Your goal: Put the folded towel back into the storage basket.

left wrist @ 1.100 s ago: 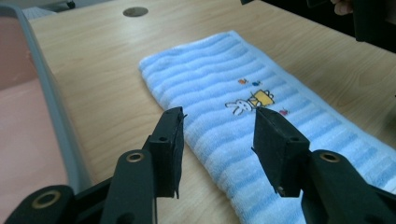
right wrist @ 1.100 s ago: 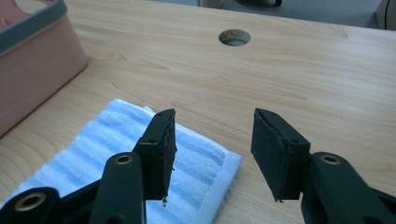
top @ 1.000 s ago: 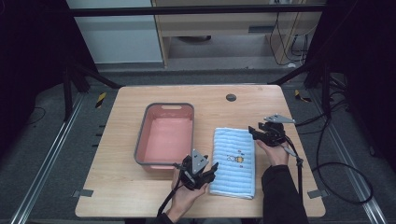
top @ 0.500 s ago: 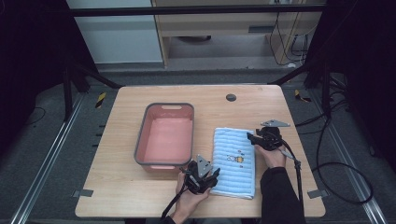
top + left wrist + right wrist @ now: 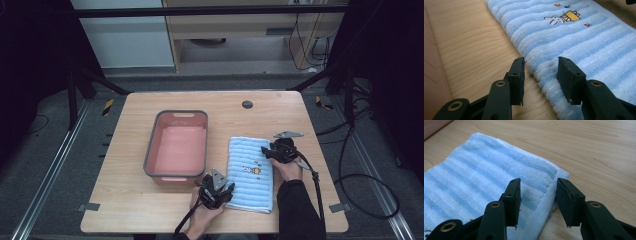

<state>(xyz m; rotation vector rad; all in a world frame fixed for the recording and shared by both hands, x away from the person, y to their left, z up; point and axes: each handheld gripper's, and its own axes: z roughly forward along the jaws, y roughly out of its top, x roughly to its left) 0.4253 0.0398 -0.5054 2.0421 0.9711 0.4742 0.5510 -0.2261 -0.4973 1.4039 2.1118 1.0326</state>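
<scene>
The blue towel (image 5: 251, 174) is lying flat on the table (image 5: 125, 205) beside the pink tub (image 5: 177, 147). Its edges are being straddled by the left tongs (image 5: 541, 72) and right tongs (image 5: 537, 195), whose jaws have just been closing, not yet pinching.

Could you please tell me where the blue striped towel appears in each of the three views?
High view: the towel lies right of centre, beside the pink tub.
Left gripper view: it runs from top centre to bottom right, its edge between the jaws.
Right gripper view: it covers the left half, its corner between the jaws.
Shared landmark: the wooden table.
</scene>
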